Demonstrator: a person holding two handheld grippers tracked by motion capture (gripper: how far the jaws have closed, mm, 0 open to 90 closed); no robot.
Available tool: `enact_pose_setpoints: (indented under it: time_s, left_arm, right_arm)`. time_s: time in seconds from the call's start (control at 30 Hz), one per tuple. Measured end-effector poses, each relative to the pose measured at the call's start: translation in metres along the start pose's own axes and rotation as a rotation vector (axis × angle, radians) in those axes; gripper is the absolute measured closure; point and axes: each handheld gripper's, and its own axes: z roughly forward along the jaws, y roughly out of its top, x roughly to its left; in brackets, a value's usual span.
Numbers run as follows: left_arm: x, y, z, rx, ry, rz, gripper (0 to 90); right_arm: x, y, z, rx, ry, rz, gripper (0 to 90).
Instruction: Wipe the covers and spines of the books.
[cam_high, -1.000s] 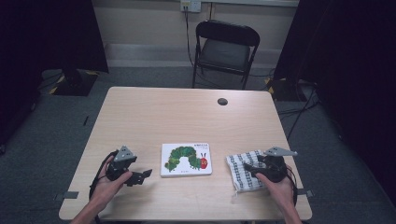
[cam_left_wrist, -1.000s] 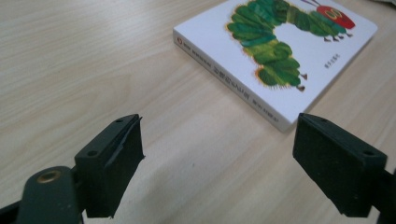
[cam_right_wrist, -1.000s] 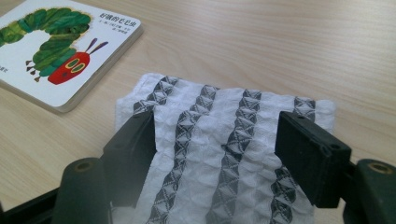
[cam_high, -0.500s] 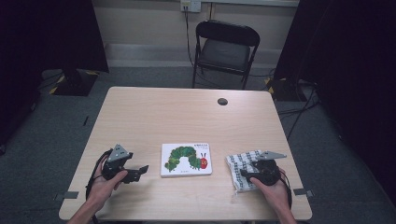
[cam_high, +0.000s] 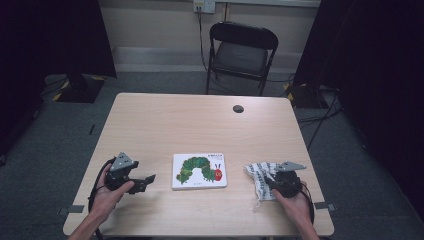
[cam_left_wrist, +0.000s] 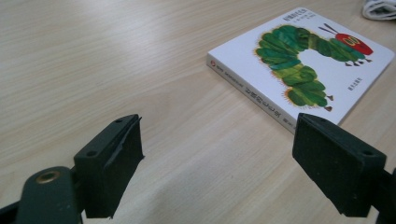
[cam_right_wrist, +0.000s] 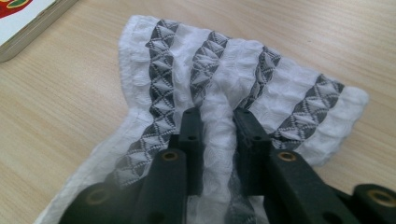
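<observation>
Since the earlier frames, the right gripper (cam_high: 270, 181) had sunk onto the cloth (cam_high: 260, 176) at lower right of the high view, its jaws just closing to pinch a raised fold of the striped fabric (cam_right_wrist: 219, 121), presumably for lifting. At lower left, the left gripper (cam_high: 148, 181) hovered spread and empty, its jaws aimed at the book (cam_high: 199, 170) lying flat at centre, seemingly in reserve. The cloth's near edge was hidden beneath the right hand (cam_high: 295, 207); the book's spine lettering (cam_left_wrist: 254, 98) was illegible.
</observation>
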Motion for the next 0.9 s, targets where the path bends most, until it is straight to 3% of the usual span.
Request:
enact_pose_setpoints:
  time_s: [0.07, 0.27, 0.9]
  left_arm:
    - [-0.002, 0.0, 0.001, 0.001, -0.005, 0.002, 15.7]
    - [-0.003, 0.0, 0.004, 0.011, -0.009, 0.009, 15.8]
    - [-0.001, 0.0, 0.005, 0.013, 0.013, 0.011, 15.8]
  right_arm:
    - [-0.001, 0.001, 0.0, 0.001, 0.007, -0.006, 78.4]
    - [-0.011, 0.0, -0.003, -0.036, 0.065, 0.057, 79.7]
    - [0.003, 0.026, -0.018, -0.16, 0.119, 0.036, 80.3]
